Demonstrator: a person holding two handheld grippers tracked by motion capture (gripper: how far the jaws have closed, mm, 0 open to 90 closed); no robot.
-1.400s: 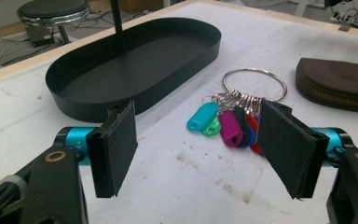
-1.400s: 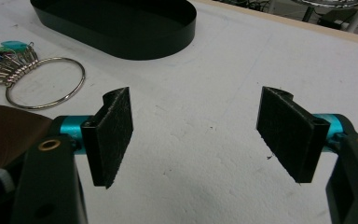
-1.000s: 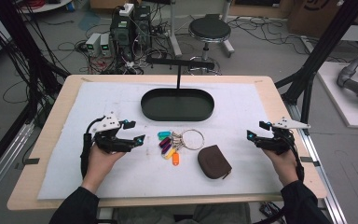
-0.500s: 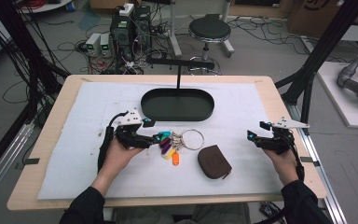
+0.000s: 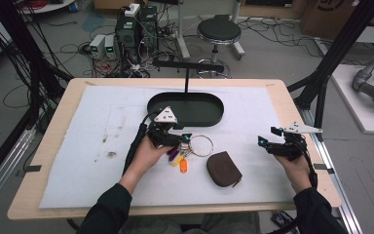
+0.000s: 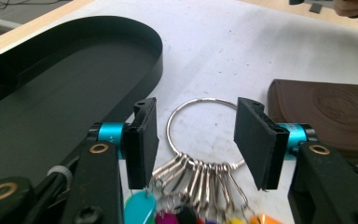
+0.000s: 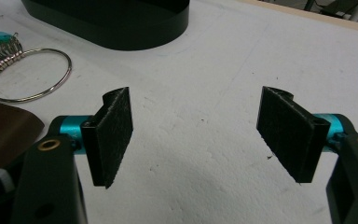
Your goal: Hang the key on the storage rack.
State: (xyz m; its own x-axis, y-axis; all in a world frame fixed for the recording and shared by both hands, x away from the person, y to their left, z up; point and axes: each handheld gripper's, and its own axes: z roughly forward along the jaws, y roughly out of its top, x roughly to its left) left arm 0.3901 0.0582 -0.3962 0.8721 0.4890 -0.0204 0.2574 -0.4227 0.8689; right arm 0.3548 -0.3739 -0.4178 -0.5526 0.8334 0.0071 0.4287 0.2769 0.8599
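A large metal key ring with several small rings and coloured tags lies on the white mat, just in front of the black oval tray. My left gripper is at the ring's left side. In the left gripper view the ring lies between the two pads of the left gripper. The jaws have just been closing, and a narrow gap still shows at the left pad. My right gripper rests at the table's right, open over bare mat.
A brown leather pouch lies right of the tags, close to the key ring. A black post with a crossbar rises from the tray's far side. The wooden table edge runs along the right.
My left hand has slid right across the mat up to the key ring, and its jaws have narrowed around the ring. The right hand has stayed where it was.
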